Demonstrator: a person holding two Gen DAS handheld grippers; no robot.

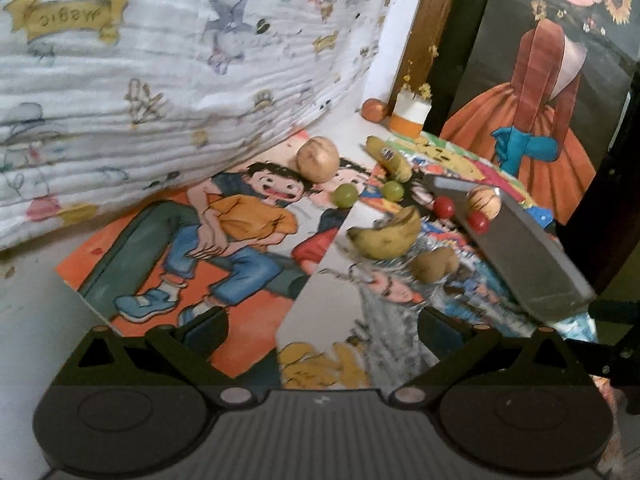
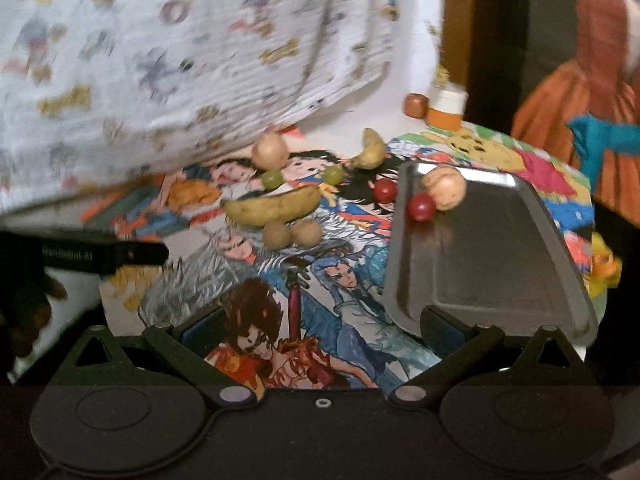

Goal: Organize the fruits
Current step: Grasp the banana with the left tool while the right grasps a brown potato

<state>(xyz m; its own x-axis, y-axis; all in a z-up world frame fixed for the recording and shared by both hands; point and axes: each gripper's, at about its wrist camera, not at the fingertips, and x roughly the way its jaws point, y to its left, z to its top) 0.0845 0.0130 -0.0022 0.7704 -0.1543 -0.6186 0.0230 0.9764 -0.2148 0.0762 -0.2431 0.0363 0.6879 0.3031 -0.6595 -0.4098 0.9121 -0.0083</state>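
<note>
A metal tray (image 2: 492,256) lies at the right on cartoon posters, also in the left wrist view (image 1: 532,256). In it sit a pale round fruit (image 2: 445,188) and a red cherry (image 2: 420,207). Another cherry (image 2: 385,191) lies just left of the tray. Two bananas (image 2: 272,206) (image 2: 370,152), two green grapes (image 2: 273,179) (image 2: 333,175), two brown kiwis (image 2: 277,234) (image 2: 306,232) and a tan round fruit (image 2: 269,150) lie on the posters. My left gripper (image 1: 320,330) and right gripper (image 2: 320,330) are open and empty, near the front of the posters.
A printed white quilt (image 1: 160,80) hangs at the left and back. A small orange-and-white pot (image 1: 412,114) and a brown ball (image 1: 375,109) stand at the back. A painting of an orange dress (image 1: 536,100) leans at the right. The left gripper's arm (image 2: 104,256) reaches in.
</note>
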